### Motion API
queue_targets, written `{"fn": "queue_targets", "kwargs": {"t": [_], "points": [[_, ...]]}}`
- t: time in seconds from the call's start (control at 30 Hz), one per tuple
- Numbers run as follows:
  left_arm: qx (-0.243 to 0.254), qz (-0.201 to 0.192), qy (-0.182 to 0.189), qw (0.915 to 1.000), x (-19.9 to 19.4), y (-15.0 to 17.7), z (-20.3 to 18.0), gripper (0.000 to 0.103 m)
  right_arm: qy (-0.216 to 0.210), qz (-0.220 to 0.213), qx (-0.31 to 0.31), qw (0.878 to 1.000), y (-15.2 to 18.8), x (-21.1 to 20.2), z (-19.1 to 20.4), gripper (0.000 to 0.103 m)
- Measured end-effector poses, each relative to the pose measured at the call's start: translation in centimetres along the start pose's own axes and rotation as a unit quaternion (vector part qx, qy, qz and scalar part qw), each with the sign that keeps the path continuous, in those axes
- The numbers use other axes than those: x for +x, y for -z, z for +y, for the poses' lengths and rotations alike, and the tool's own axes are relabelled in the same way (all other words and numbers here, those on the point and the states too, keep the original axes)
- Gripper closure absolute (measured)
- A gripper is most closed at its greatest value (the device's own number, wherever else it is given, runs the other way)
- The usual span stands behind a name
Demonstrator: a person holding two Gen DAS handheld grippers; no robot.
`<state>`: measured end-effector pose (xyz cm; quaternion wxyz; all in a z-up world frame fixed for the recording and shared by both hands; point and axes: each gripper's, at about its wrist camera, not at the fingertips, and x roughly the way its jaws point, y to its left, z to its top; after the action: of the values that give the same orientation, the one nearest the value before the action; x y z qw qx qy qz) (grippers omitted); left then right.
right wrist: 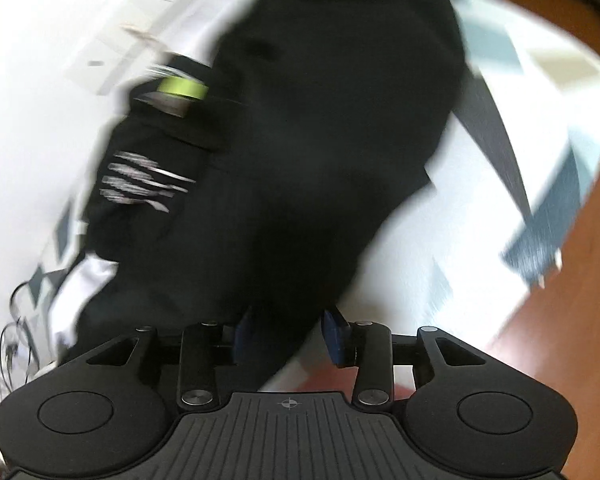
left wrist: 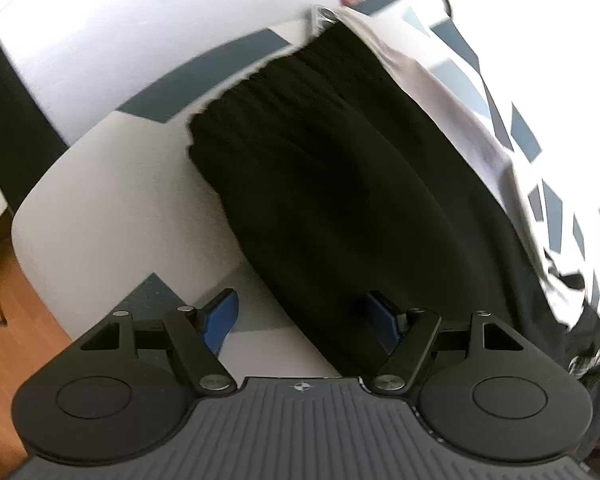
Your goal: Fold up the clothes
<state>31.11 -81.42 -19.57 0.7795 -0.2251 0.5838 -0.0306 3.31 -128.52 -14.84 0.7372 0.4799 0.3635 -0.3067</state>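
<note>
A black garment with a gathered elastic edge at its far end lies along a white cover with grey-blue shapes. My left gripper is open just above it; the garment's near left edge runs between the blue pads, nothing clamped. In the blurred right wrist view, black cloth fills the middle. My right gripper is about half open, its pads astride the cloth's near end with a gap showing. I cannot tell whether they touch it.
A white garment lies against the black one's right side. A black item with a yellow-green tag and white print lies to the left. Wooden floor shows past the cover's edges.
</note>
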Motion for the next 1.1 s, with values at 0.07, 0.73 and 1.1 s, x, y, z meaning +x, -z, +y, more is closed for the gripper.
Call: {"fn": "queue_targets", "kwargs": {"t": [0.07, 0.73, 1.1], "points": [[-0.026, -0.009, 0.008, 0.9996, -0.3, -0.3, 0.8, 0.031, -0.018, -0.013, -0.032, 0.999, -0.3, -0.7, 1.7, 0.061], [-0.118, -0.065, 0.189, 0.9727, 2.4, 0.1, 6.0, 0.029, -0.064, 0.052, -0.075, 0.994, 1.5, 5.8, 8.7, 0.056], [-0.034, -0.126, 0.145, 0.9808, -0.3, 0.6, 4.0, 0.096, -0.075, 0.028, -0.124, 0.989, 1.3, 6.1, 10.1, 0.055]]}}
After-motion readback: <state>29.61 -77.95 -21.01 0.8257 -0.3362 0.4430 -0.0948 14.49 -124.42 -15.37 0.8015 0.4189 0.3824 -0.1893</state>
